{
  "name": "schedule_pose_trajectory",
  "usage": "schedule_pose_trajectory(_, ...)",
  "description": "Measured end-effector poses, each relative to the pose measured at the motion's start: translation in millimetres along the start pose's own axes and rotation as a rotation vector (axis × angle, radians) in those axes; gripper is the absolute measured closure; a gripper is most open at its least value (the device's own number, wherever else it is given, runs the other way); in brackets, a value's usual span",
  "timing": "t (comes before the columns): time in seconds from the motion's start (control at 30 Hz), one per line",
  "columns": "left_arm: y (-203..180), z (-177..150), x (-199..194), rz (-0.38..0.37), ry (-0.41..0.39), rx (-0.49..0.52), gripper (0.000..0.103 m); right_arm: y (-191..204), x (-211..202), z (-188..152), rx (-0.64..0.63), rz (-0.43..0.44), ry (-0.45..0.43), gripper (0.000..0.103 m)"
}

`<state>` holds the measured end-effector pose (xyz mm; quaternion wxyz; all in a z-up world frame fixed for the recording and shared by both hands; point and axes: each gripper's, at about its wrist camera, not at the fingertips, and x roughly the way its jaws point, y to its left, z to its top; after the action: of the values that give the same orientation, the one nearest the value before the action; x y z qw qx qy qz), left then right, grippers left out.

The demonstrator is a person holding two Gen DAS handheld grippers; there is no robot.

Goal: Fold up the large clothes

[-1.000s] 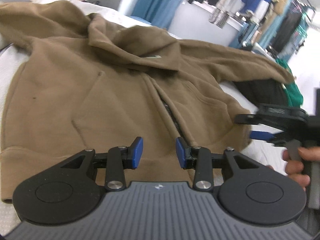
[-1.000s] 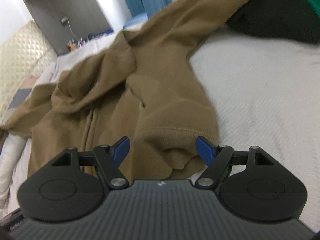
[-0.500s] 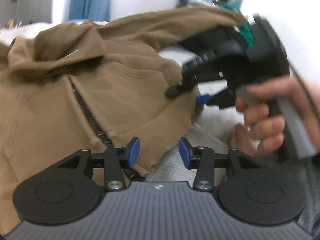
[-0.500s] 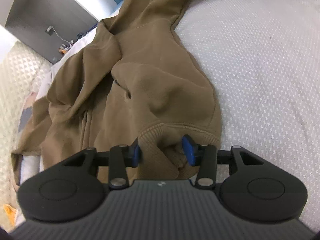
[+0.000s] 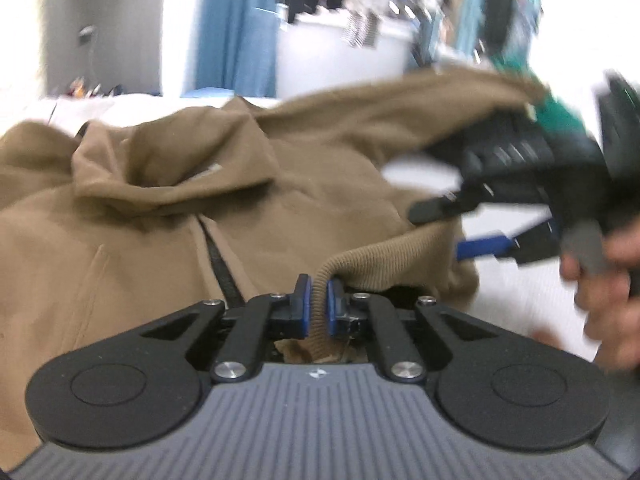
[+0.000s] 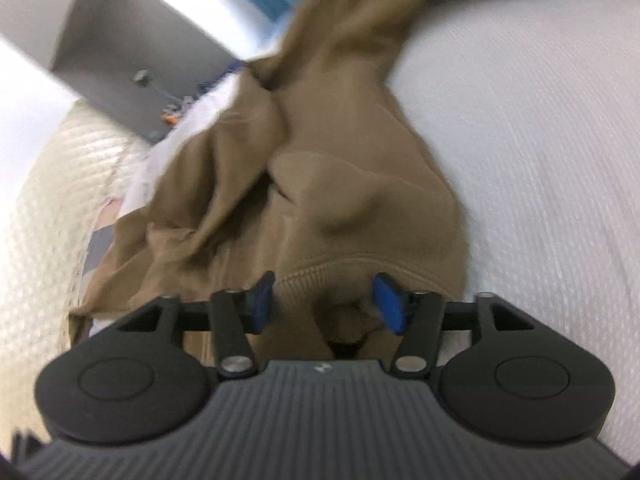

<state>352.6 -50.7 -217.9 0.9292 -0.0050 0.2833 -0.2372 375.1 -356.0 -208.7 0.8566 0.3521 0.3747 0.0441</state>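
Brown hoodie [image 5: 132, 240] spread on white bed [image 6: 540, 160]. Left gripper [image 5: 318, 304] just closed, pinching ribbed hem [image 5: 384, 258] at its near edge. Right gripper [image 6: 326, 304] just reopened, jaws spread, hem corner between the pads, unpressed.

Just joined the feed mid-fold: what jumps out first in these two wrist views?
A big brown zip hoodie sprawls across the white bed cover, filling both views. The left gripper has just closed on the ribbed hem near the zipper. The right gripper straddles the hem at the hoodie's right corner, its blue fingers having just been opening.
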Motion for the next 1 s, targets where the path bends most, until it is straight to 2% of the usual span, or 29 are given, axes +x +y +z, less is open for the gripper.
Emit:
schedule_pose_trajectory(0.07, 15.2, 6.2, -6.3, -0.035, -0.037, -0.094, 0.093, 16.2, -9.5, -3.3, -0.112, -0.01, -0.053, 0.029)
schedule_pose_trajectory(0.13, 27.7, 10.2, -11.3, -0.057, -0.059, -0.171, 0.094, 32.5, -17.3, -9.0, -0.227, -0.016, -0.103, 0.028)
schedule_pose_trajectory(0.2, 37.2, 13.3, -16.5, -0.073, -0.072, -0.225, 0.094, 44.0, -24.3, -17.7, -0.321, -0.016, -0.146, 0.018)
schedule_pose_trajectory(0.37, 60.1, 17.3, -25.5, -0.136, -0.098, -0.372, 0.094, 74.1, -16.5, -47.2, -0.595, -0.061, -0.111, 0.018)
schedule_pose_trajectory(0.47, 65.6, 15.5, -28.4, -0.161, -0.097, -0.416, 0.094, 94.3, -0.8, -68.7, -0.796, -0.217, -0.157, 0.018)
schedule_pose_trajectory(0.6, 63.4, 11.7, -30.1, -0.171, -0.096, -0.417, 0.094, 102.5, 20.9, -72.9, -0.922, -0.409, -0.237, 0.018)
schedule_pose_trajectory(0.7, 56.9, 7.5, -31.1, -0.183, -0.094, -0.403, 0.094, 97.9, 18.1, -64.4, -0.884, -0.486, -0.315, 0.018)
schedule_pose_trajectory(0.83, 48.5, 1.4, -28.3, -0.228, -0.084, -0.419, 0.094, 85.3, -15.9, -50.2, -0.725, -0.505, -0.457, 0.018)
schedule_pose_trajectory(0.93, 37.5, -1.8, -29.6, -0.223, -0.078, -0.394, 0.094, 88.4, -36.4, -55.7, -0.708, -0.535, -0.583, 0.018)
schedule_pose_trajectory(1.0, 34.8, -4.3, -29.9, -0.234, -0.07, -0.391, 0.094, 90.5, -48.0, -57.3, -0.686, -0.567, -0.643, 0.023)
